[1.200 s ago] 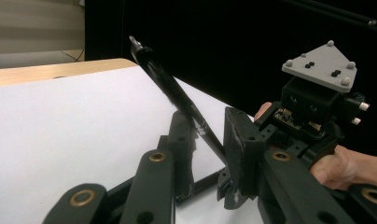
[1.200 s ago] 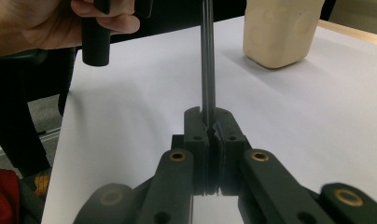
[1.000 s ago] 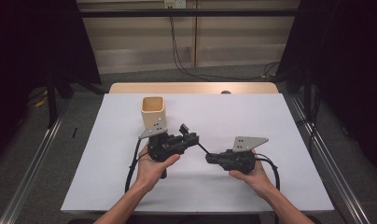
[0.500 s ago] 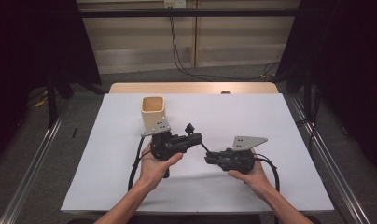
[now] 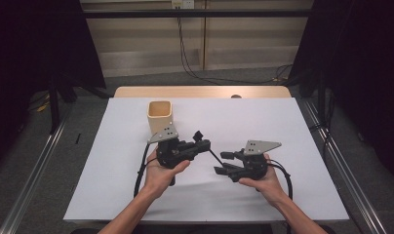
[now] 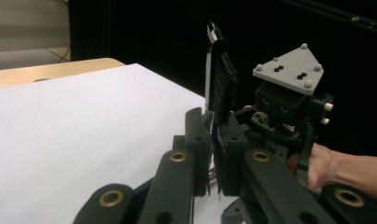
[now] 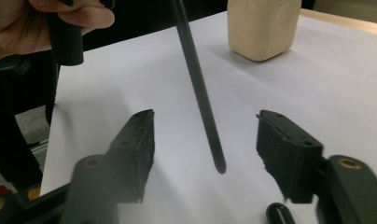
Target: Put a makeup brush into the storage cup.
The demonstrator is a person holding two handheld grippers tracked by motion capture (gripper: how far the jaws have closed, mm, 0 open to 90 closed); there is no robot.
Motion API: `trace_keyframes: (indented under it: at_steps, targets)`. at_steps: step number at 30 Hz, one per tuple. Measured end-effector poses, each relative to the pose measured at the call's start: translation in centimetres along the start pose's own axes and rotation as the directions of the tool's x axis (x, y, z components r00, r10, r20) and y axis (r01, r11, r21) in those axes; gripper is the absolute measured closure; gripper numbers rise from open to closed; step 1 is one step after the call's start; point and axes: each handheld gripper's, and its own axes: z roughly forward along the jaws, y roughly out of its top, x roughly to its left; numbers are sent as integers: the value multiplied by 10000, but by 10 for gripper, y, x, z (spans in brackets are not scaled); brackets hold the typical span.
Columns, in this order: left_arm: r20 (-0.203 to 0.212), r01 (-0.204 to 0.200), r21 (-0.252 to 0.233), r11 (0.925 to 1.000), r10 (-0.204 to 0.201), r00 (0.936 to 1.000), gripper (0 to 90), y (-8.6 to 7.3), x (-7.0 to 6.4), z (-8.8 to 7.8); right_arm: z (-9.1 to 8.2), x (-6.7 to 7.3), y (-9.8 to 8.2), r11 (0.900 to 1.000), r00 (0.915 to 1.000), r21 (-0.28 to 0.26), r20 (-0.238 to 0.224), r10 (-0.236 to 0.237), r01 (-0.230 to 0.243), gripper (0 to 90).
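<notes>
The pen (image 7: 199, 93) hangs between the 2 hand-held grippers above the tabletop (image 5: 283, 126). The left hand-held gripper (image 5: 201, 142) is clamped on its upper end. The right hand-held gripper (image 5: 225, 163) has just been opening; its jaws stand apart, the pen's tip between them untouched. The cup (image 5: 160, 117) stands beyond; I can't see inside.

a white-covered table (image 5: 283, 126) carries a beige cup (image 5: 160, 116), seemingly empty, standing near its far edge.

High view: above table (image 5: 112, 195), facing forward-down; gripper views: low, close, along own jaws; all share white tabletop, beige cup (image 5: 160, 117)
</notes>
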Motion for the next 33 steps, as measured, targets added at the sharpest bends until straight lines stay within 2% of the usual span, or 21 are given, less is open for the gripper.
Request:
trace_keyframes:
  at_steps: [13, 17, 18, 22, 33]
  targets:
    - [-109, -237, 70, 9997, 238, 9997, 856, 4, 0, -4, -2, -2, 2, 9989, 9992, -279, 152, 370, -366, 11]
    - [-190, -256, 128, 9996, 258, 9995, 856, 5, 1, -6, -4, -4, 2, 9977, 9968, -306, 500, 619, -604, 11]
    - [-196, -264, 131, 9996, 267, 9995, 856, 5, 1, -7, -5, -4, 2, 9976, 9970, -338, 469, 619, -604, 8]
    - [-304, -300, 178, 9994, 306, 9991, 856, 5, 3, -10, -9, -4, 2, 9966, 9985, -640, 143, 520, -509, 5]
    - [-416, -301, 286, 9991, 313, 9986, 856, 7, 6, -17, -11, -4, 1, 9969, 9974, -742, 644, 312, -264, 16]
